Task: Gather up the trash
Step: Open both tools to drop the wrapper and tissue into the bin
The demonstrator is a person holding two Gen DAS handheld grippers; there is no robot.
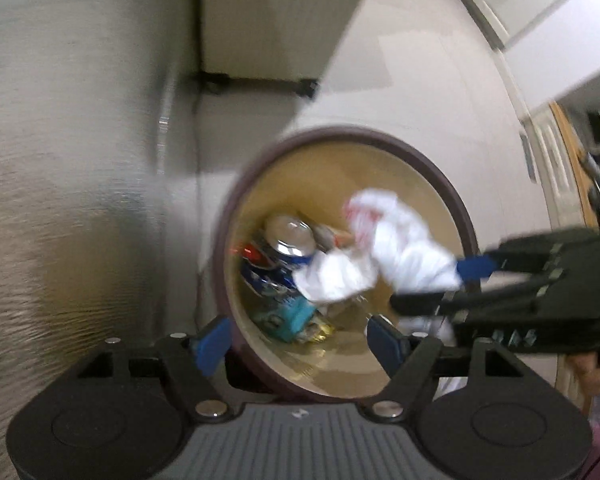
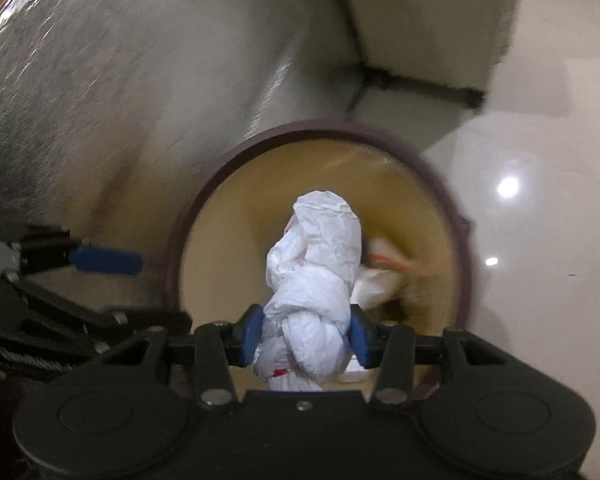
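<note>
Over the round bin (image 2: 180, 264) by the wall, the right gripper (image 2: 306, 334) clamped a knotted white plastic bag (image 2: 316, 264) between its blue pads. Beside it the left gripper (image 1: 300, 340) hung empty, jaws apart, straddling the bin's near rim, with a crushed can (image 1: 276, 256) and wrappers lying below.

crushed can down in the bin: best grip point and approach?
Judging from the left wrist view, grip the can across its crumpled blue body, below the silver end. Come straight down through the bin mouth: the walls block any side entry. The white bag in the right gripper overhangs it, so clear that first.
</note>
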